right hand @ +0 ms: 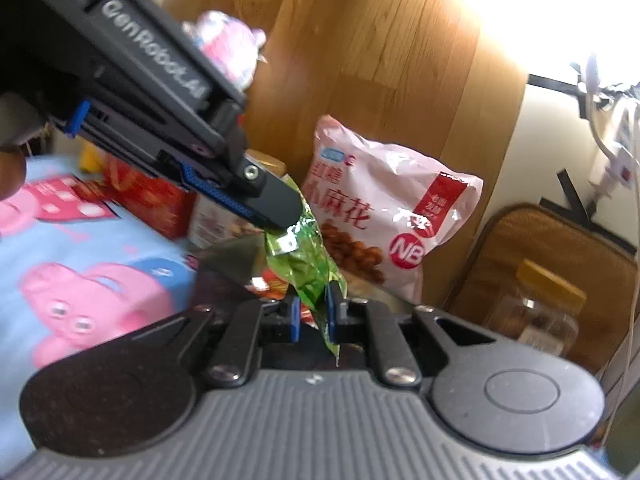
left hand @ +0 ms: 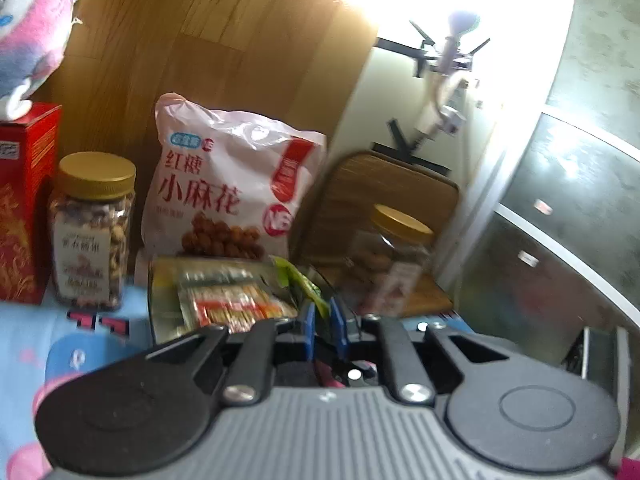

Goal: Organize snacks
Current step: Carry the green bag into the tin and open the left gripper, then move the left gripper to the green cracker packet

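Right gripper (right hand: 314,316) & left gripper (right hand: 280,216) both pinch the green snack packet (right hand: 304,268) above the clear tray (left hand: 168,300); pulling apart w/ thin foil could tear it, or it slips out.

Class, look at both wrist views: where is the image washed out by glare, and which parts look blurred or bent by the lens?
Left wrist view: window glare bleaches the top centre; the jar on the chair is smeared, and the wall edges bow. Right wrist view: the top right corner is blown out; the left gripper and the green packet it pinches are soft, and the wooden panel curves.
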A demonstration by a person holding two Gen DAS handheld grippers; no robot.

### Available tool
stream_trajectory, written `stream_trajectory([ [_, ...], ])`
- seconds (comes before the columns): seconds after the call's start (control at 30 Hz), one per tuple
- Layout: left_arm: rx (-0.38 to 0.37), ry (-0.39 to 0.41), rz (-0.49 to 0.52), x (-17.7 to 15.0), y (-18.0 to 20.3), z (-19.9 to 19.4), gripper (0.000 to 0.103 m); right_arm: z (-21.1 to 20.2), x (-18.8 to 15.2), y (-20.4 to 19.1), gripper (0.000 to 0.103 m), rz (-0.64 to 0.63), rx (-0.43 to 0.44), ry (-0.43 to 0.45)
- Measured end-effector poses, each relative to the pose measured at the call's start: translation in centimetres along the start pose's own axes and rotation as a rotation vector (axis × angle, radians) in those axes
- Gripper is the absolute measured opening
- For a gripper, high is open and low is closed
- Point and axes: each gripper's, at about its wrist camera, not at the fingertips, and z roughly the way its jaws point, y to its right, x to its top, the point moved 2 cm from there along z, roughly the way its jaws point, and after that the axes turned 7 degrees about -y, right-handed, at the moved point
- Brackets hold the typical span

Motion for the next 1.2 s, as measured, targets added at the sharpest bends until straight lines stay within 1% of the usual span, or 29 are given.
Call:
stream_trajectory([
  [0.03, 0.011, -0.003, -0.009, 0.4, -0.5, 1.0, 0.014, 1.2, 0.1, 0.3, 0.021, -0.022, -0.019, -0.027],
  [0.07, 0.036, -0.013, -0.024, 0.8, -1.1, 2.5, 0.015, 2.3, 0.0, 0.7, 0.033, -0.027, -0.029, -0.060],
  [0.1, 0.071, -0.025, -0.037, 0.9, -1.7, 3.6, 0.019, 2.8, -0.1, 1.2, 0.040, -0.004, -0.041, -0.087],
  [0.13, 0.118, -0.039, -0.042, 0.9, -2.2, 4.8, 0.027, 2.9, -0.3, 1.8, 0.046, 0.027, -0.028, -0.098],
  [0.17, 0.172, -0.057, -0.034, 0.7, -2.6, 6.1, 0.029, 2.4, -0.6, 2.3, 0.046, 0.061, -0.007, -0.092],
  [0.23, 0.232, -0.092, -0.032, 0.1, -3.4, 7.2, 0.029, 0.7, -1.5, 3.1, 0.046, 0.113, 0.007, -0.076],
  [0.27, 0.232, -0.101, -0.045, -0.3, -3.8, 7.3, 0.029, -0.5, -2.1, 3.5, 0.046, 0.141, 0.013, -0.065],
  [0.33, 0.205, -0.108, -0.079, -1.1, -4.2, 6.8, 0.029, -2.8, -3.5, 4.3, 0.045, 0.213, 0.035, -0.049],
  [0.37, 0.198, -0.090, -0.083, -1.6, -4.1, 6.1, 0.029, -3.6, -4.2, 4.7, 0.045, 0.256, 0.041, -0.048],
  [0.47, 0.191, -0.035, -0.054, -2.8, -2.9, 3.4, 0.029, -6.4, -7.7, 6.9, 0.045, 0.420, 0.031, -0.062],
  [0.57, 0.171, -0.013, -0.018, -4.6, -1.3, 0.7, 0.029, -9.3, -11.4, 7.5, 0.046, 0.558, 0.031, -0.109],
  [0.63, 0.147, -0.036, -0.003, -6.0, -0.2, 0.2, 0.029, -9.8, -13.2, 7.8, 0.046, 0.618, 0.052, -0.152],
  [0.7, 0.108, -0.081, -0.002, -7.5, 0.9, 0.4, 0.030, -10.3, -14.0, 7.5, 0.049, 0.646, 0.065, -0.175],
  [0.73, 0.090, -0.103, -0.008, -8.1, 1.3, 0.5, 0.030, -10.5, -14.4, 7.2, 0.057, 0.655, 0.069, -0.184],
  [0.8, 0.047, -0.162, -0.027, -9.5, 2.0, 1.2, 0.030, -10.6, -14.7, 6.2, 0.063, 0.648, 0.078, -0.198],
  [0.87, 0.025, -0.206, -0.038, -10.5, 2.5, 1.7, 0.030, -10.5, -14.5, 5.0, 0.063, 0.613, 0.094, -0.215],
  [0.93, 0.027, -0.232, -0.034, -11.4, 2.9, 2.0, 0.030, -10.5, -14.2, 3.4, 0.065, 0.555, 0.114, -0.236],
  [1.0, 0.025, -0.250, -0.027, -11.9, 3.4, 2.0, 0.030, -10.3, -14.2, 1.8, 0.067, 0.486, 0.102, -0.271],
  [1.07, 0.019, -0.259, -0.019, -12.3, 3.8, 1.8, 0.030, -10.4, -14.1, 0.8, 0.066, 0.439, 0.069, -0.259],
  [1.13, 0.020, -0.258, -0.008, -12.6, 4.1, 1.4, 0.034, -10.9, -14.2, 0.7, 0.058, 0.418, 0.043, -0.244],
  [1.2, 0.022, -0.254, -0.005, -12.7, 4.2, 0.8, 0.036, -11.4, -14.3, 1.4, 0.056, 0.445, 0.041, -0.229],
])
